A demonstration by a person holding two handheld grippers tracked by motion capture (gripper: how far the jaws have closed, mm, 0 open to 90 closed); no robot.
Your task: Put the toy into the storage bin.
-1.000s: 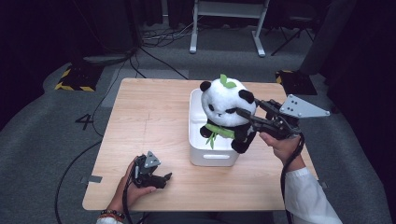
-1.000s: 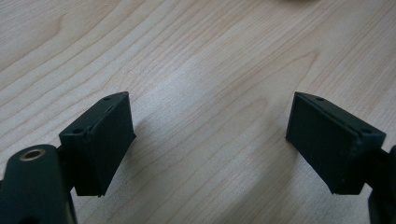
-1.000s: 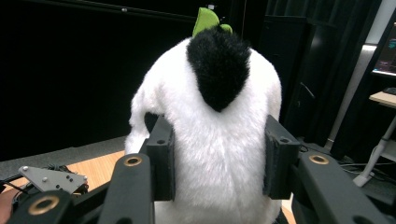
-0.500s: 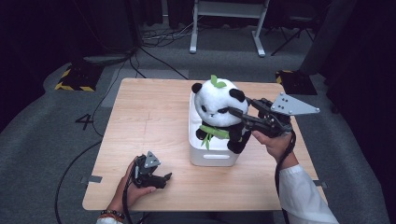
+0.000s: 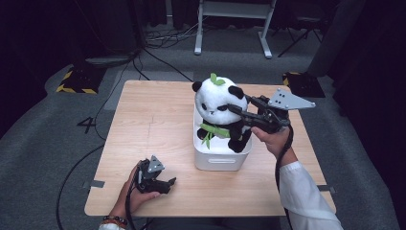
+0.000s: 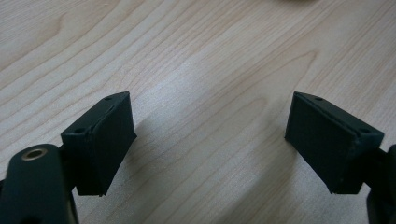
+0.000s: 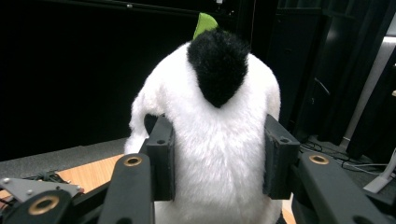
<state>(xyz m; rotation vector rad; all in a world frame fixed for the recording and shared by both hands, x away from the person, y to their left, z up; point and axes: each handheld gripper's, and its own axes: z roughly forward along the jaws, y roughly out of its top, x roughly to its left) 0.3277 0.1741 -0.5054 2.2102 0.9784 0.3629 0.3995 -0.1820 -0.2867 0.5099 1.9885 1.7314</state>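
Observation:
A black-and-white panda plush (image 5: 218,103) with a green leaf on its head hangs upright over a white bin (image 5: 220,162) at the table's middle right, its legs at the bin's rim. My right gripper (image 5: 238,111) comes in from the right and is shut on the panda's head. In the right gripper view the jaws (image 7: 219,161) press into the white fur of the panda (image 7: 219,116) on both sides, below a black ear. My left gripper (image 5: 166,184) rests on the wooden table (image 5: 153,124) near its front left edge. It stands open (image 6: 210,140) over bare wood.
The table's left half and far edge are bare wood. On the dark floor around it lie cables (image 5: 158,57), a yellow-and-black striped block (image 5: 76,81) at the back left, another block (image 5: 301,81) at the back right, and a white stand's legs (image 5: 230,28) behind.
My right gripper has carried the panda a little to the left over the bin. The left gripper has stayed where it was.

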